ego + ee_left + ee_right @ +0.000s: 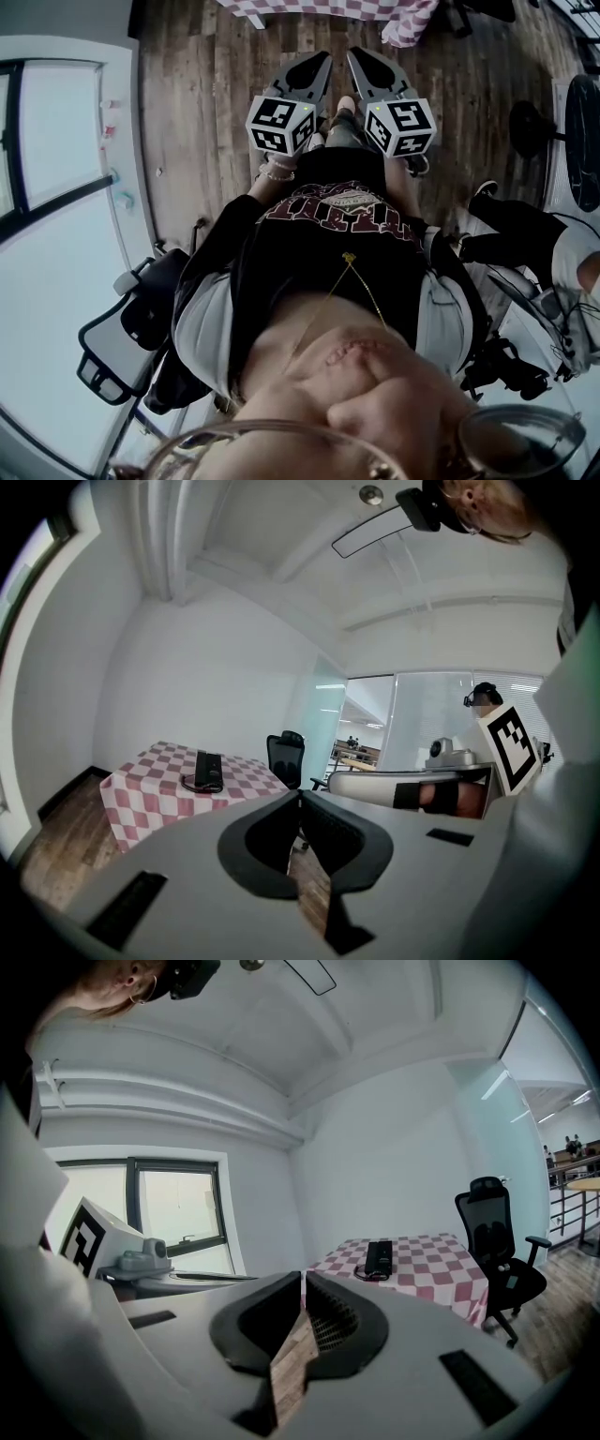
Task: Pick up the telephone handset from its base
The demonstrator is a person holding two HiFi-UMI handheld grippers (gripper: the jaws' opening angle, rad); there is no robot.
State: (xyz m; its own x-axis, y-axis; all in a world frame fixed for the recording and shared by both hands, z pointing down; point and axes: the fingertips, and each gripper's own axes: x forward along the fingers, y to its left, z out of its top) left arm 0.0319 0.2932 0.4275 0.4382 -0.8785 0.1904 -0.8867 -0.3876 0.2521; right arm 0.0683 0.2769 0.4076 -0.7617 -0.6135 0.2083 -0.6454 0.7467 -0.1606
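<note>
I hold both grippers out in front of me at about waist height, side by side and pointing almost level over the wooden floor (202, 122). My left gripper (299, 795) has its jaws pressed together, the dark pads meeting at the tips with nothing between them; only a sliver of floor shows through the gap lower down. My right gripper (303, 1277) is the same: its jaws are together at the tips and empty, with floorboards showing in the narrow slot beneath. From above, the marker cube on the left gripper (279, 124) and the marker cube on the right gripper (401, 127) sit close to each other, just in front of my dark shirt. The telephone (207, 771) is well away from both grippers, lying on a table (141, 794) covered with a red and white checked cloth across the room, straight ahead of the jaws. It looks like one flat black block with a dark cord looped at its near end; from here I cannot tell the handset apart from its base. A black office chair (286, 757) stands just beside the table, on the right of it in both gripper views. The right gripper view also takes in a dark-framed window (178, 1213) off to the left of the table. Another person (525, 234) sits to my right in the head view.
</note>
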